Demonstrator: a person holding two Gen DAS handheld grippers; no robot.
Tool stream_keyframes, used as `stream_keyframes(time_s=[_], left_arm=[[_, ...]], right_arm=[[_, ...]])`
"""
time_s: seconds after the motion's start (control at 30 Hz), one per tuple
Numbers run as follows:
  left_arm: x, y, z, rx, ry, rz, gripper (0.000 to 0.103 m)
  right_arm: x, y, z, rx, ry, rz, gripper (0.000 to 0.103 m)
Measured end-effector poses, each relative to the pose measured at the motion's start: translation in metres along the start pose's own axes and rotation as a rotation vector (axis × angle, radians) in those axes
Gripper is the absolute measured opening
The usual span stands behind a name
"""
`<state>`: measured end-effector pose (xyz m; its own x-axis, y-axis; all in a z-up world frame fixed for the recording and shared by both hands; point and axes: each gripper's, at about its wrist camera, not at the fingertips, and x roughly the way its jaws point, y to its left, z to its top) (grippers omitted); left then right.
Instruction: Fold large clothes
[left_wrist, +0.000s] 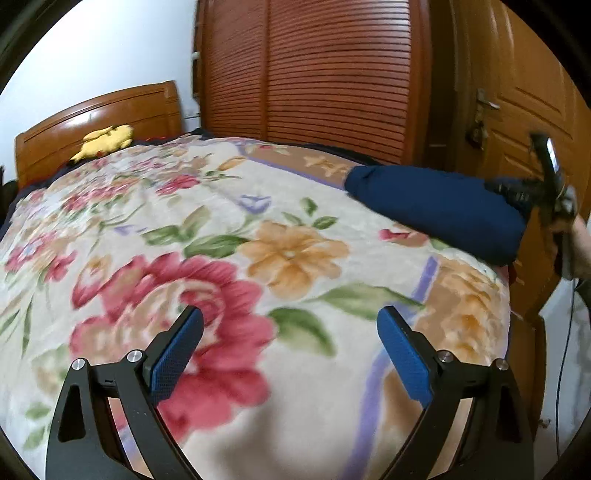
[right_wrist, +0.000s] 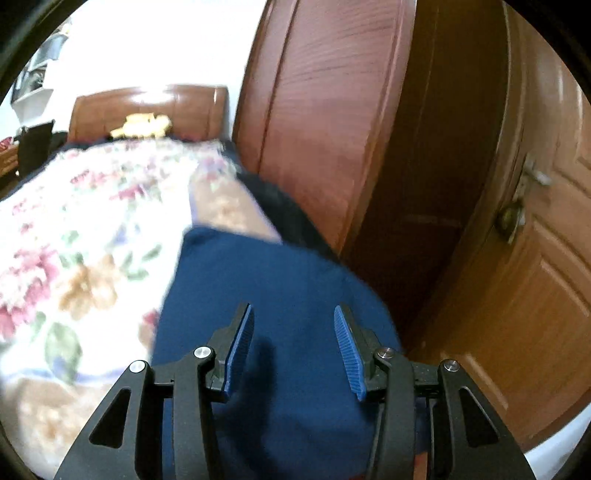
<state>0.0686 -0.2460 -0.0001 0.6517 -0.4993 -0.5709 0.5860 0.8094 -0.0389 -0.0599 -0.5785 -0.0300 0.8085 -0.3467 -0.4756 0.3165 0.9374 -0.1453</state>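
Navy garment (left_wrist: 436, 206) bundled compact at far right edge of floral blanket (left_wrist: 258, 258), by wardrobe (left_wrist: 314, 74). Right gripper (right_wrist: 293, 350) over it, jaws part-spread, gripping nothing. Left gripper (left_wrist: 290, 354) wide apart, empty, over blanket. Fits folded-and-parked or awaiting spread.

1. We see a bed covered by a cream floral blanket (left_wrist: 229, 236) with red, orange and purple blooms.
2. At its far end stands a glossy wooden headboard (left_wrist: 99, 122), and a yellow soft toy (left_wrist: 105, 140) lies just before it.
3. Behind the headboard rises a plain white wall (left_wrist: 110, 48).
4. Beside the bed stands a reddish-brown wardrobe with louvred doors (left_wrist: 314, 74).
5. To its right is a panelled wooden door (left_wrist: 532, 96) with a metal lever handle (left_wrist: 485, 103).
6. A strip of pale floor (left_wrist: 565, 369) shows below the door.
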Motion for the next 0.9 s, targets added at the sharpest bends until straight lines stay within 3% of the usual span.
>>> stream_keyframes(time_s=[0.13,0.2,0.27,0.37,0.57,0.73,0.9], left_arm=[[-0.021,0.025,-0.015,-0.05,-0.013,0.032,0.095],[-0.031,0.038,-0.021,-0.071,-0.017,0.043,0.095],[-0.037,0.049,-0.026,-0.076,-0.009,0.048,0.096],[-0.05,0.065,-0.036,-0.09,-0.02,0.079,0.103],[-0.078,0.089,-0.051,-0.111,-0.043,0.136,0.103],[-0.102,0.107,-0.061,-0.149,-0.079,0.194,0.103],[-0.119,0.128,-0.075,-0.183,-0.101,0.257,0.103]], right_arm=[[0.027,-0.039,-0.023,0.066,0.066,-0.017,0.047],[0.036,-0.063,-0.033,0.129,0.092,-0.008,0.054],[0.037,-0.08,-0.042,0.185,0.084,0.057,0.055],[0.024,-0.089,-0.044,0.201,0.074,0.054,0.056],[0.01,-0.052,-0.028,0.154,0.033,-0.038,0.056],[-0.019,-0.002,-0.008,0.092,-0.018,0.021,0.056],[-0.04,0.069,0.005,0.023,-0.066,0.161,0.057]])
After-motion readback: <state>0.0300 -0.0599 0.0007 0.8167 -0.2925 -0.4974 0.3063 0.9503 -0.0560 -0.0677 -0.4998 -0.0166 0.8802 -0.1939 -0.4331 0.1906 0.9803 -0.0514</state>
